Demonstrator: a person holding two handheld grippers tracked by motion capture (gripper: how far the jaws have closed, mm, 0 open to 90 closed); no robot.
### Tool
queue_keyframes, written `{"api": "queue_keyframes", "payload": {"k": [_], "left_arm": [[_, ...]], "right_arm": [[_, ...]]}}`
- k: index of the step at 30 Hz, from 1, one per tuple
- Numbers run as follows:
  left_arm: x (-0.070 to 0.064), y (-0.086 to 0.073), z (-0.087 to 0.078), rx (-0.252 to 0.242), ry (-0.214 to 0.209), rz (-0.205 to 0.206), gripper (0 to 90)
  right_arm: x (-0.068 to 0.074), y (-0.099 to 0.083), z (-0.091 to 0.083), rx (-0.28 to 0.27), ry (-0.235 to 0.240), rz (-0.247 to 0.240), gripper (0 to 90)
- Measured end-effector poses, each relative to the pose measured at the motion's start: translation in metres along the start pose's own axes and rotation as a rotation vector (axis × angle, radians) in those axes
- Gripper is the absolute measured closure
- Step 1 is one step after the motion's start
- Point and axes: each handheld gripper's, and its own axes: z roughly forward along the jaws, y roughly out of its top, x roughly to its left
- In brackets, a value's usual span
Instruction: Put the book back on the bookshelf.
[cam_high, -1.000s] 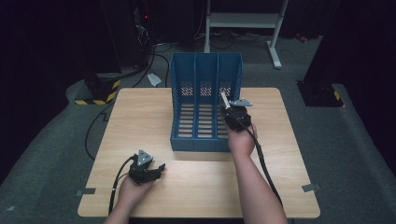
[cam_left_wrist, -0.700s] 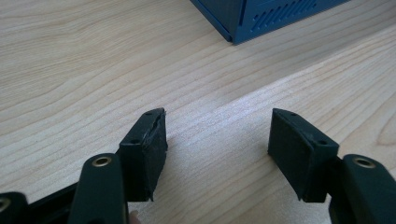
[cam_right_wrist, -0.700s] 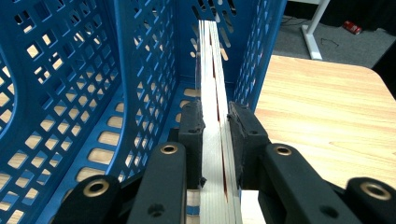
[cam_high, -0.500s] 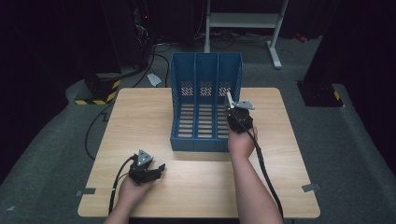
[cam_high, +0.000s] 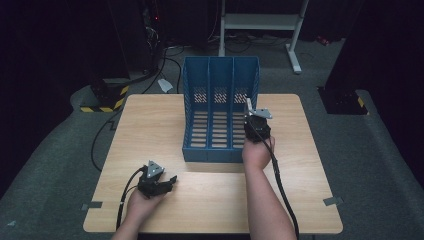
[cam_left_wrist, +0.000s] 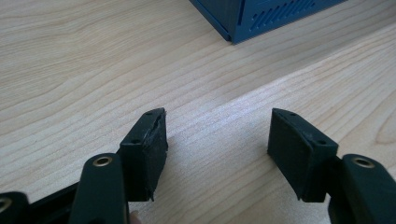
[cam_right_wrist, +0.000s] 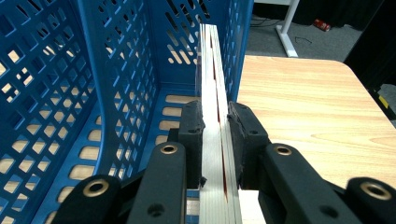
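A light wooden table (cam_high: 150, 125) stands on a grey carpeted floor (cam_high: 375, 150). The room around it is dark, with black shapes to the left and right. Beyond the table a white metal stand (cam_high: 260, 22) rests on the floor, with black cables (cam_high: 170, 52) trailing near its feet. To the left lies a block with yellow and black stripes (cam_high: 102, 102). Strips of grey tape (cam_high: 332, 201) mark the floor by the table's near corners.

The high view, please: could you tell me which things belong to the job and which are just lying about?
In the job:
- blue file rack
- thin white booklet, clamped by the right gripper

Lying about:
- left gripper, open, idle on the table
- white frame behind
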Motion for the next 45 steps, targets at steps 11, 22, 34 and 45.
{"api": "queue_keyframes", "payload": {"k": [11, 22, 34, 45], "left_arm": [[0.0000, 0.0000, 0.0000, 0.000, -0.001, 0.000, 37.7], [0.0001, 0.0000, 0.0000, 0.000, -0.001, 0.002, 37.9], [0.0001, -0.0001, -0.0002, 0.001, -0.002, 0.004, 38.1], [0.0001, -0.0001, -0.0002, 0.001, -0.002, 0.003, 38.1]], "right_arm": [[0.0014, -0.0018, 0.0004, -0.012, -0.027, 0.032, 76.1], [0.0040, -0.0026, 0.0008, -0.022, -0.059, 0.038, 76.0], [0.0069, -0.0036, 0.0013, -0.026, -0.073, 0.029, 75.4], [0.0054, -0.0026, 0.0014, -0.020, -0.066, 0.031, 68.4]]}}
